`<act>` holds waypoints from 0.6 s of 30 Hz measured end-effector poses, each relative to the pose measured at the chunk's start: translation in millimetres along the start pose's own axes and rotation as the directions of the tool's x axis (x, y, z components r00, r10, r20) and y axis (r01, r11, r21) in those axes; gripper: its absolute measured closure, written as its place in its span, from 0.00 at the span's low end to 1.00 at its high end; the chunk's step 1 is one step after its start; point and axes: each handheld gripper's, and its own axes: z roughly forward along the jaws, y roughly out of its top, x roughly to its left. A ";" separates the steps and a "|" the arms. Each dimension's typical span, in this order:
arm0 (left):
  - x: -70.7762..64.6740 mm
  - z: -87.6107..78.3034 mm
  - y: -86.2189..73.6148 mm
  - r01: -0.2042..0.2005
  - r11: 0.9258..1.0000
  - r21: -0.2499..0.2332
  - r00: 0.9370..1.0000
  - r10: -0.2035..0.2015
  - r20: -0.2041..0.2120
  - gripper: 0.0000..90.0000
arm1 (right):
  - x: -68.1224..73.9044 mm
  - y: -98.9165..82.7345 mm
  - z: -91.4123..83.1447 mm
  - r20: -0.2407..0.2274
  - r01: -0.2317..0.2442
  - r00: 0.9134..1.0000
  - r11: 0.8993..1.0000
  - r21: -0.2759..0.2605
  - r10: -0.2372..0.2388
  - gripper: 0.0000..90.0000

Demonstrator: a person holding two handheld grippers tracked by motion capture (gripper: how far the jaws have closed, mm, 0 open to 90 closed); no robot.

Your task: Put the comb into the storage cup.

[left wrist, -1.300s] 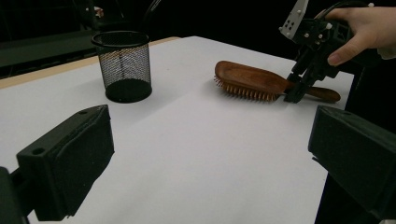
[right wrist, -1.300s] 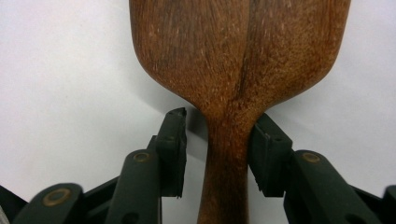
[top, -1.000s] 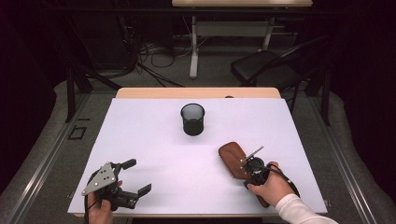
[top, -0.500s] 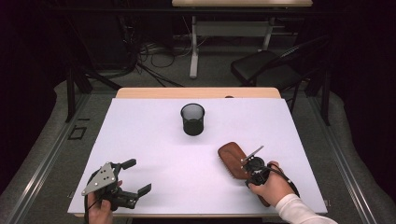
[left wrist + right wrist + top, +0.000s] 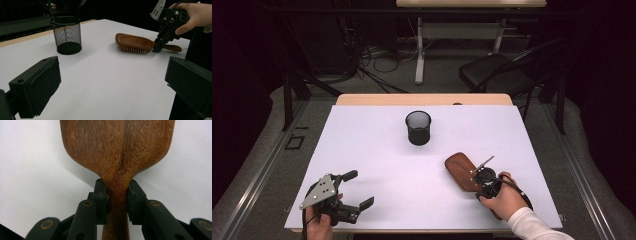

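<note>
Since a second ago the hairbrush [image 5: 460,170] has barely shifted on the table [image 5: 377,150]; the right gripper [image 5: 117,195] now pinches its neck, head ahead, handle behind. Farther ahead stands a mesh cup [image 5: 418,127]. The left gripper [image 5: 357,189] rests wide and empty.

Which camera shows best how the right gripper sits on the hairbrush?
The right gripper view: its pads clamp the hairbrush at the neck. The left gripper view shows the right gripper from the side, bristles down. The high view partly hides the grip behind the hand.
</note>
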 end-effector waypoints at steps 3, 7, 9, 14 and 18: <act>-0.2 0.3 -0.1 0.001 1.000 0.000 1.000 -0.001 -0.002 0.00 | 1.0 -0.6 -0.2 -0.001 -0.002 1.000 1.000 -0.007 0.002 0.80; -0.2 0.4 -0.1 0.000 1.000 0.001 1.000 0.000 -0.002 0.00 | 1.1 -0.1 -2.9 0.016 0.018 1.000 1.000 -0.001 -0.018 0.80; -0.1 0.4 -0.1 0.000 1.000 0.001 1.000 0.000 -0.002 0.00 | 1.4 -0.6 -2.6 0.011 0.007 1.000 1.000 -0.016 -0.007 0.80; 0.0 0.4 -0.2 0.000 1.000 0.001 1.000 0.000 -0.002 0.00 | 1.0 -1.9 -6.3 0.016 0.008 1.000 1.000 -0.016 -0.007 0.81; -0.2 0.8 -0.3 0.001 1.000 0.000 1.000 -0.001 0.000 0.00 | 1.0 -5.3 -4.3 0.000 -0.003 1.000 0.996 -0.091 0.003 0.81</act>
